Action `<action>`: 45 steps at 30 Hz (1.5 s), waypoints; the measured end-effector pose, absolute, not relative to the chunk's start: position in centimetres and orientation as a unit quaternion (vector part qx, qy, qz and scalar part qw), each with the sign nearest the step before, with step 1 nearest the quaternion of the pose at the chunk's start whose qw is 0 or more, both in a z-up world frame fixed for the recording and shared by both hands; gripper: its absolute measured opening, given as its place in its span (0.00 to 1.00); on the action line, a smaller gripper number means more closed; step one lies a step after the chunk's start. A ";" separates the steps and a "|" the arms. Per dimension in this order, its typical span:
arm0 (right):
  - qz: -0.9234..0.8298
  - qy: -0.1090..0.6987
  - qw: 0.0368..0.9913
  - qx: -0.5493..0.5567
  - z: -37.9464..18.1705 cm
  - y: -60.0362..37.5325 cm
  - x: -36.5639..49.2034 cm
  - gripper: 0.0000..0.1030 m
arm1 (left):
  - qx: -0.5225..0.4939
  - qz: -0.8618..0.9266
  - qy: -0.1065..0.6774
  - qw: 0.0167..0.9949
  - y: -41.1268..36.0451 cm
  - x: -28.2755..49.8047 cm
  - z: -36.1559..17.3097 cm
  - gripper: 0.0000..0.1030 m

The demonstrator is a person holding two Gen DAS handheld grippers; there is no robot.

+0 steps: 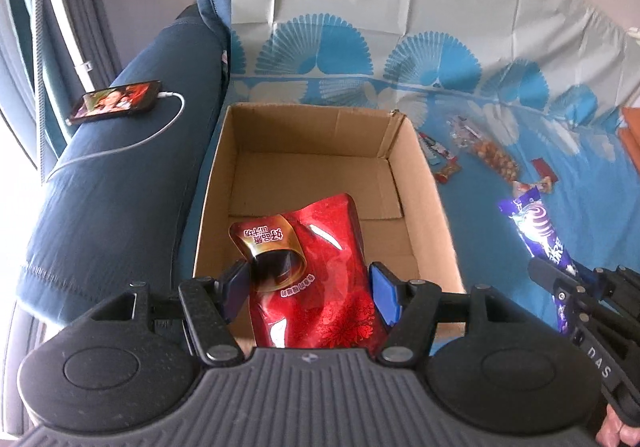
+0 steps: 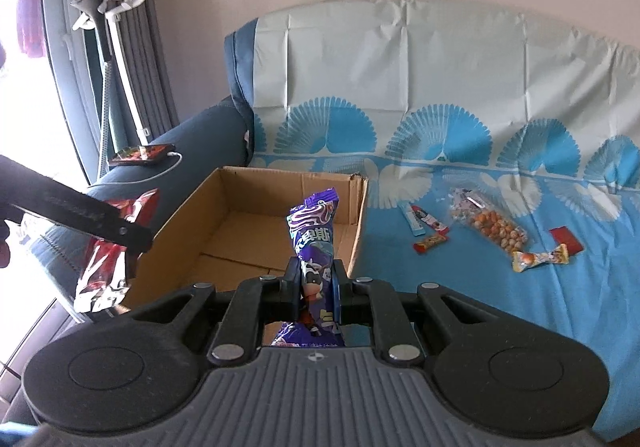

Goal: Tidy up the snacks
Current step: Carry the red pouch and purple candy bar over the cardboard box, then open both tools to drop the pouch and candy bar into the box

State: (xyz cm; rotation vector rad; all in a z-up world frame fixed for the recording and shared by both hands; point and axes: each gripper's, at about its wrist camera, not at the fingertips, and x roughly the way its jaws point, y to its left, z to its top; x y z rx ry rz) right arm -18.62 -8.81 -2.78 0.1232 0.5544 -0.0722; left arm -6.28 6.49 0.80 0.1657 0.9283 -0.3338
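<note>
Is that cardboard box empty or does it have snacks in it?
Empty: the box shows only bare cardboard floor. The red bag hangs above it.

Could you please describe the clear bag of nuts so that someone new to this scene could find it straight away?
Start at the open cardboard box on the sofa's blue patterned cover, then look to its right, where small snacks lie scattered. The bag of nuts lies flat among them, beyond a twisted orange-and-white candy. It alone is see-through, showing round orange-brown pieces inside.

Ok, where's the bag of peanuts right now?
In the right wrist view, the bag of peanuts lies on the blue sofa cover, right of the cardboard box, among small candies.
</note>
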 end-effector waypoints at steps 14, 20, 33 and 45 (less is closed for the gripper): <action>-0.004 0.332 0.940 0.084 -7.4 -8.8 -5.8 0.15 | 0.097 -0.123 0.499 0.853 4.6 5.3 -6.7 0.69; 0.001 0.355 0.932 0.070 -9.6 -8.4 -2.6 0.15 | 0.104 -0.114 0.516 0.843 4.4 7.8 -9.6 0.73; -0.022 0.346 0.937 0.046 -8.4 -9.1 -3.9 0.72 | 0.089 -0.109 0.518 0.844 5.7 7.1 -8.8 1.00; -0.015 0.332 0.940 0.075 -4.8 -6.3 -13.2 0.87 | 0.049 -0.095 0.502 0.858 9.5 -3.3 -5.0 1.00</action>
